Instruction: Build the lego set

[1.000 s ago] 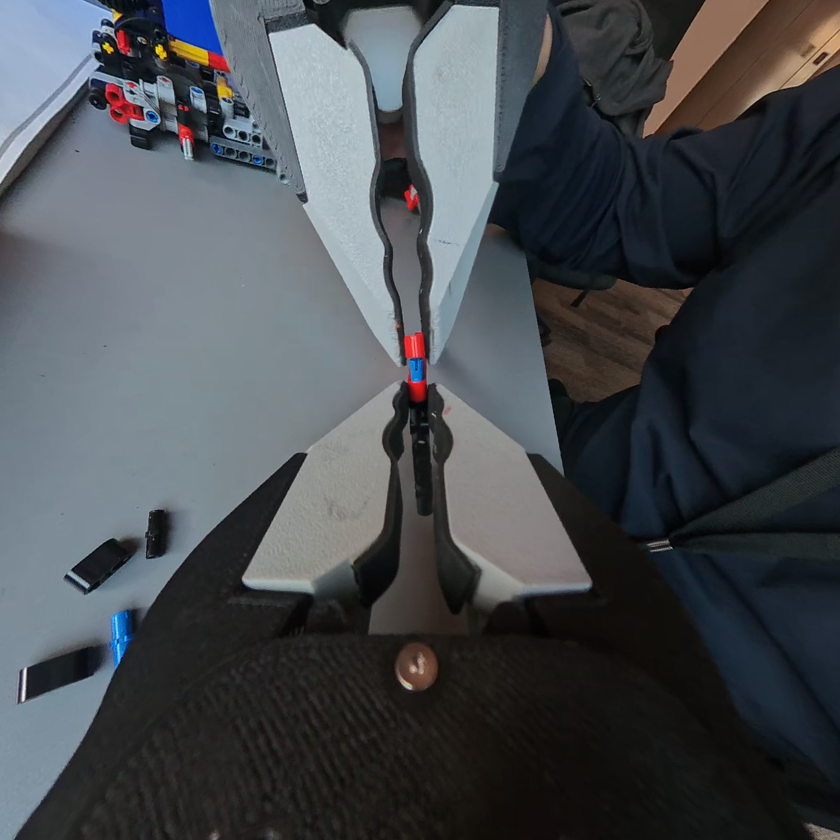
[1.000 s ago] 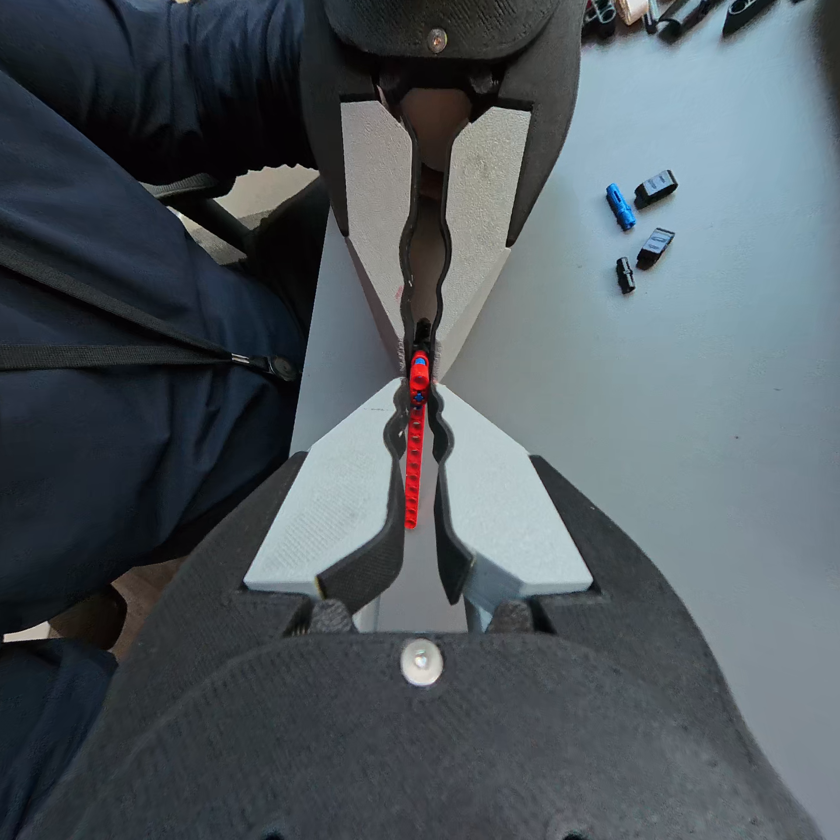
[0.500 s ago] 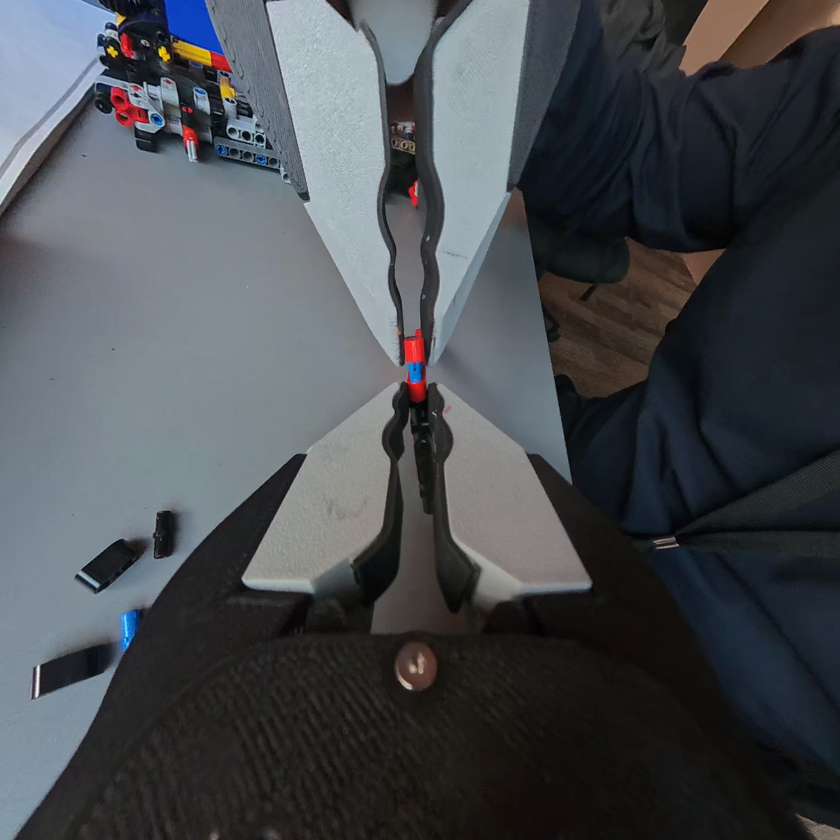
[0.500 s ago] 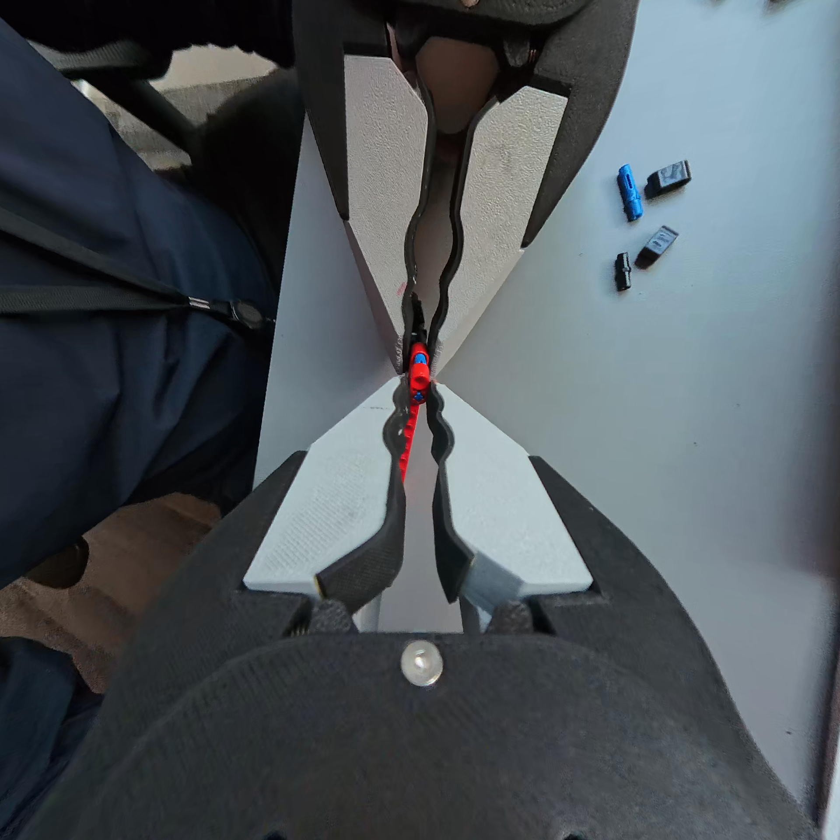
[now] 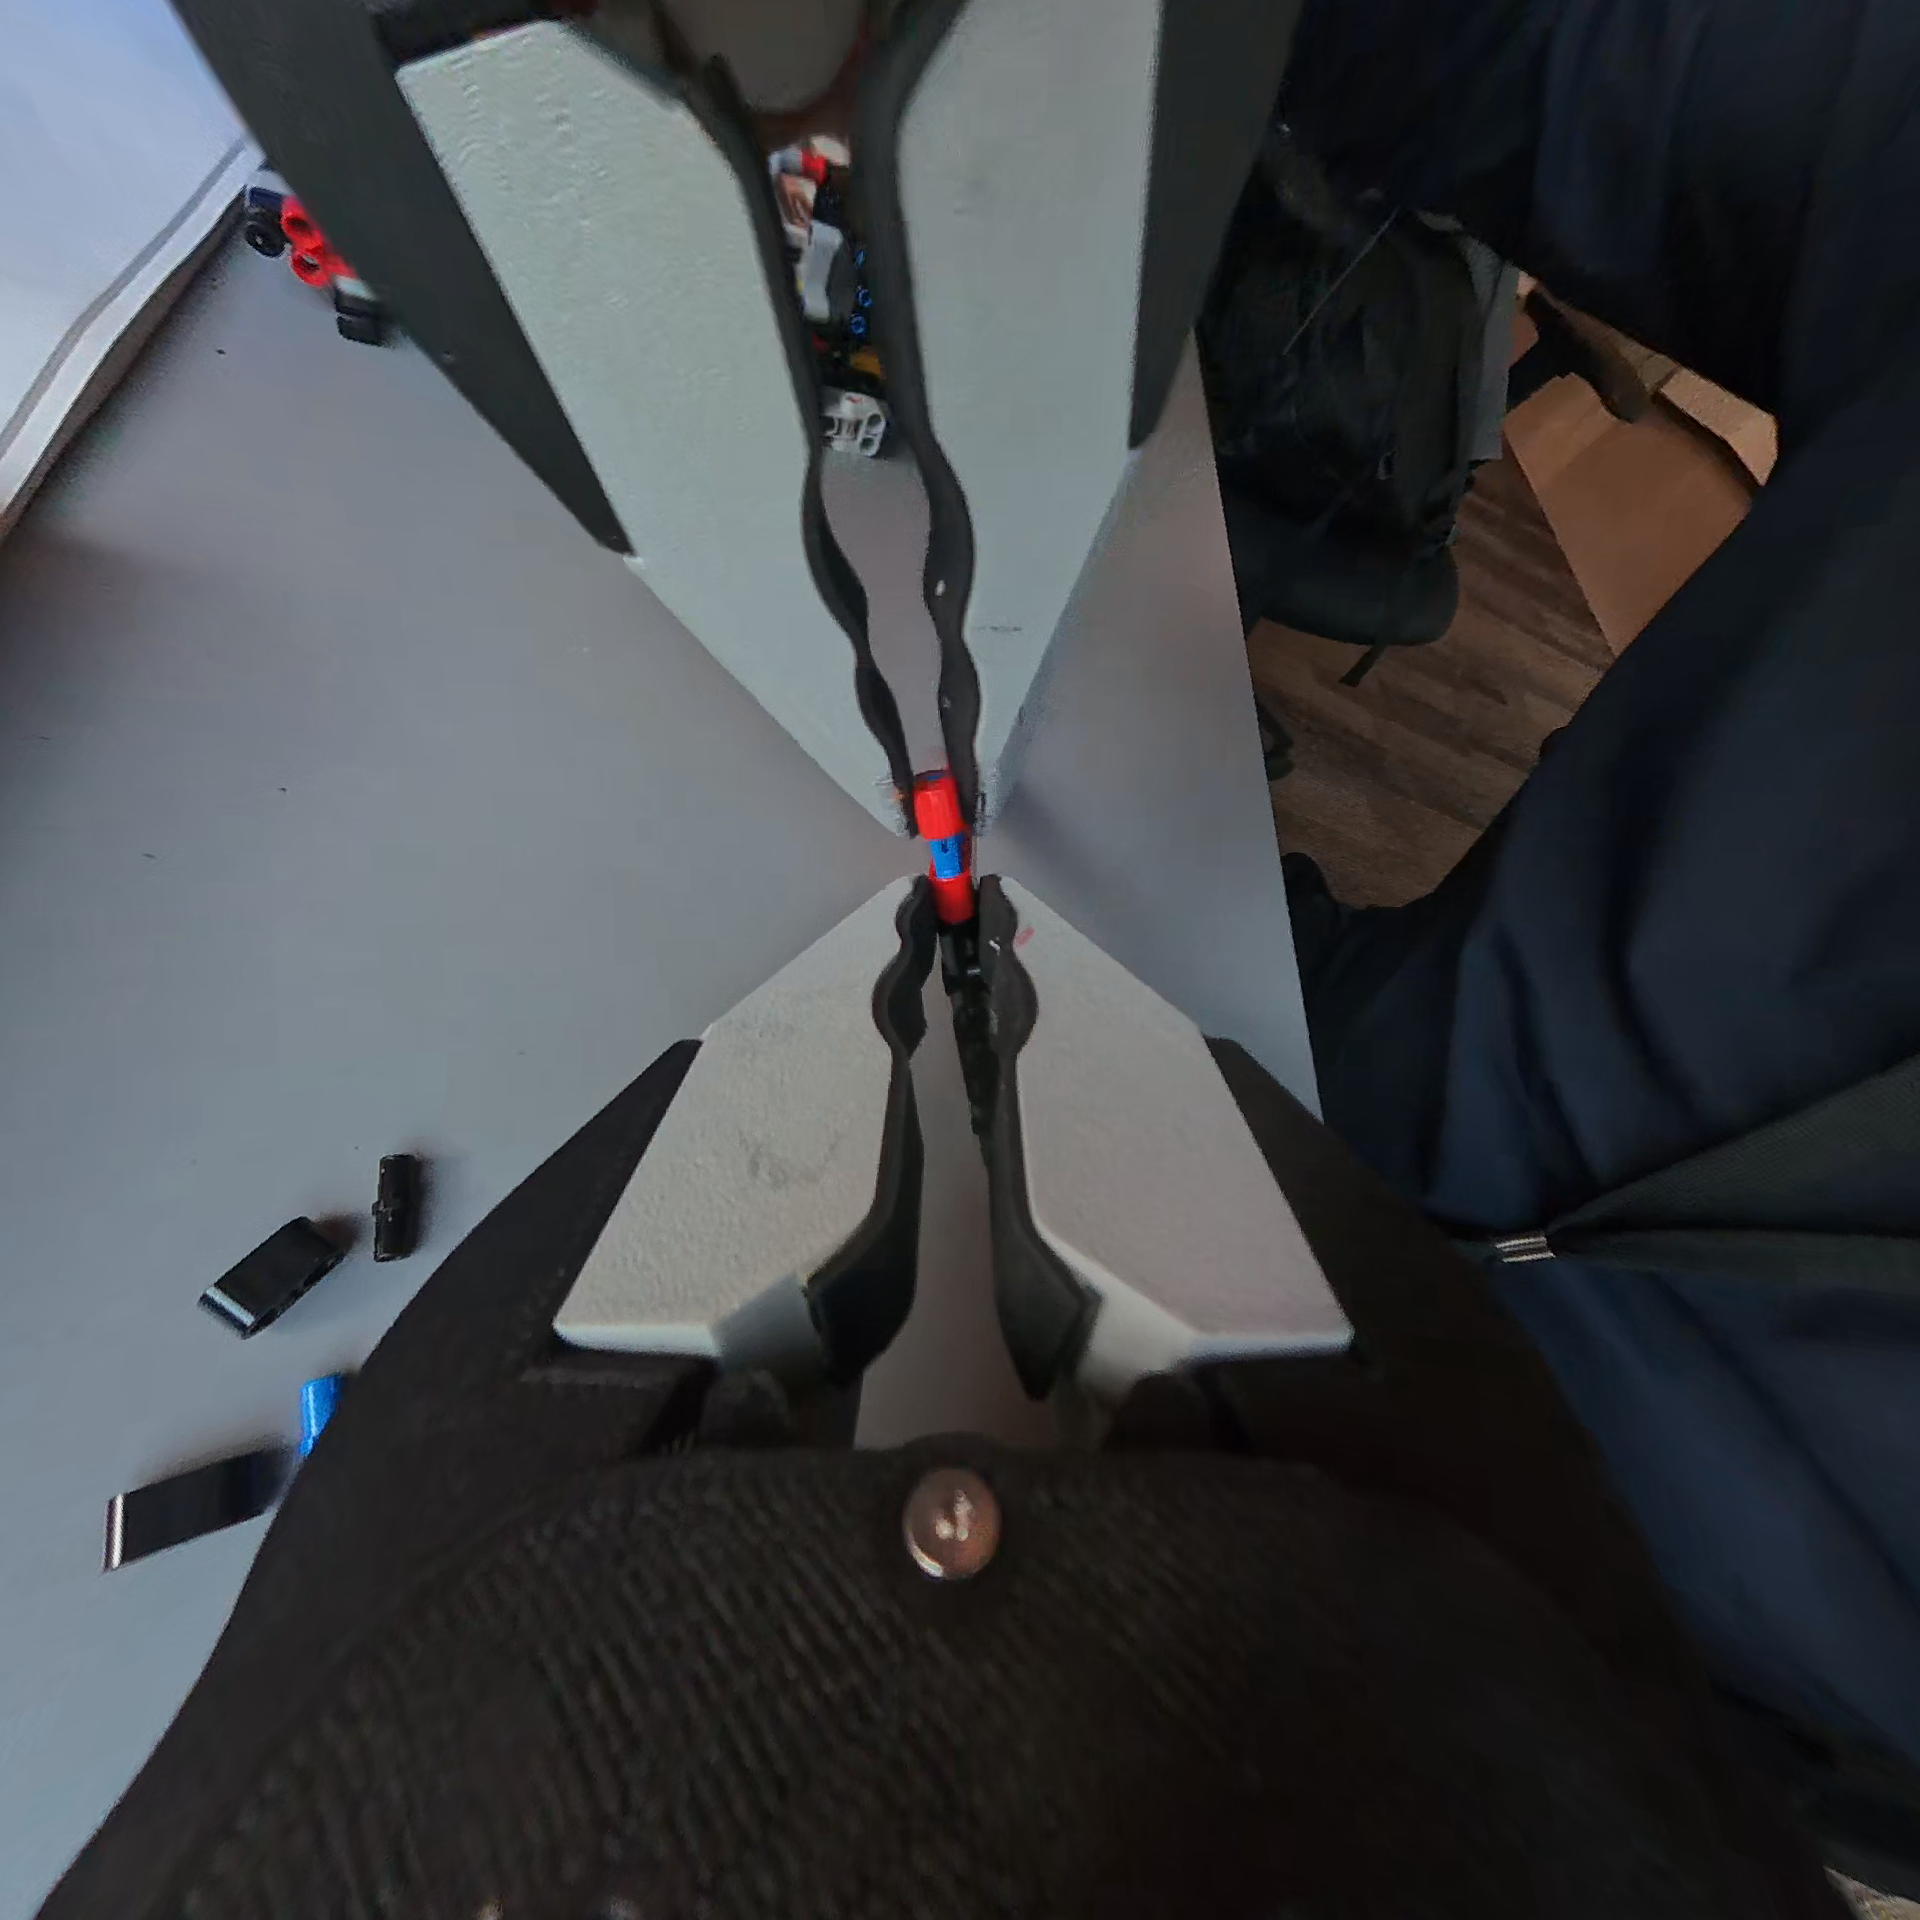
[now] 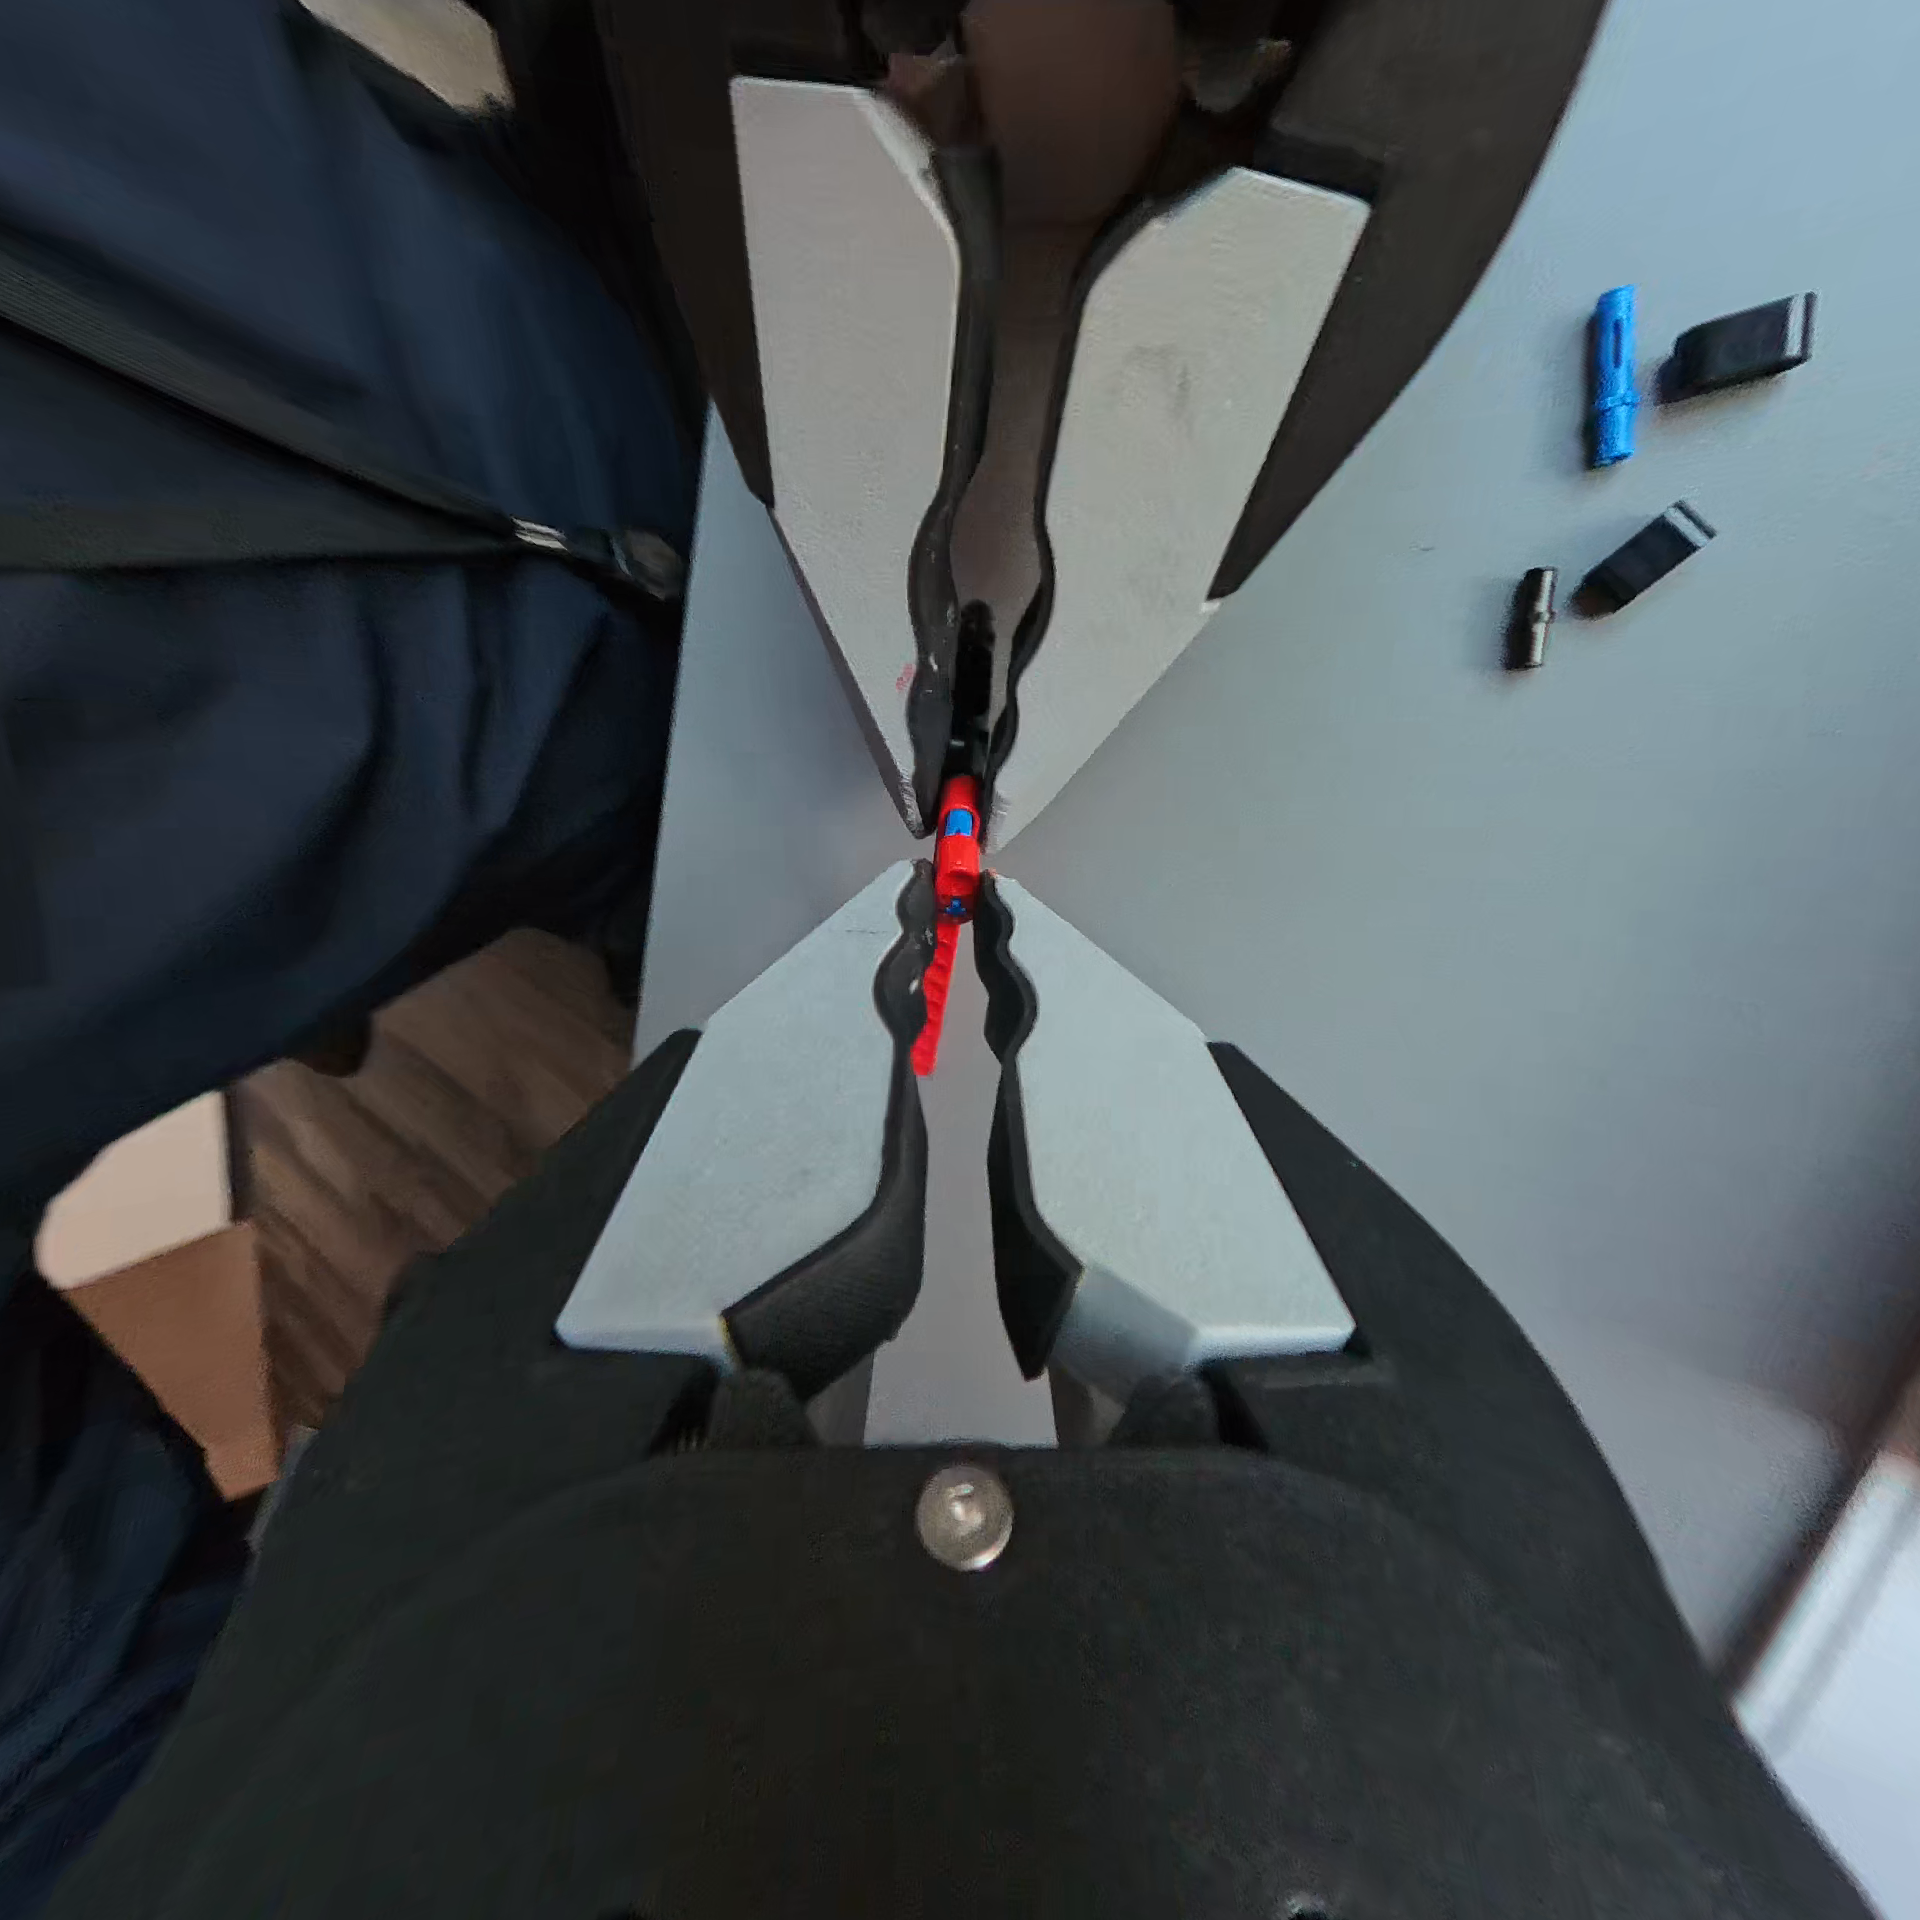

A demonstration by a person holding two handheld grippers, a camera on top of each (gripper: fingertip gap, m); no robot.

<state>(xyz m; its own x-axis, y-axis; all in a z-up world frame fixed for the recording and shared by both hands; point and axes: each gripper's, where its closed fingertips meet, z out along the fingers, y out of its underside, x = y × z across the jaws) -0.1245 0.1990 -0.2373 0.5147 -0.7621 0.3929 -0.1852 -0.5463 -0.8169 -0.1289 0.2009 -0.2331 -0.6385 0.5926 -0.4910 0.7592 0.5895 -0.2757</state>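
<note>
Two wrist cameras facing each other — close over grey table [image 5: 312,831], sharing the meeting fingertips [image 6: 914,904]

It looks like an office or hobby workroom: a smooth grey table [image 5: 312,831] carries small black and blue plastic building-toy parts [image 6: 1610,374], and past the table's edge lie wood-plank flooring [image 5: 1434,727] and a brown cardboard box [image 5: 1642,499].
</note>
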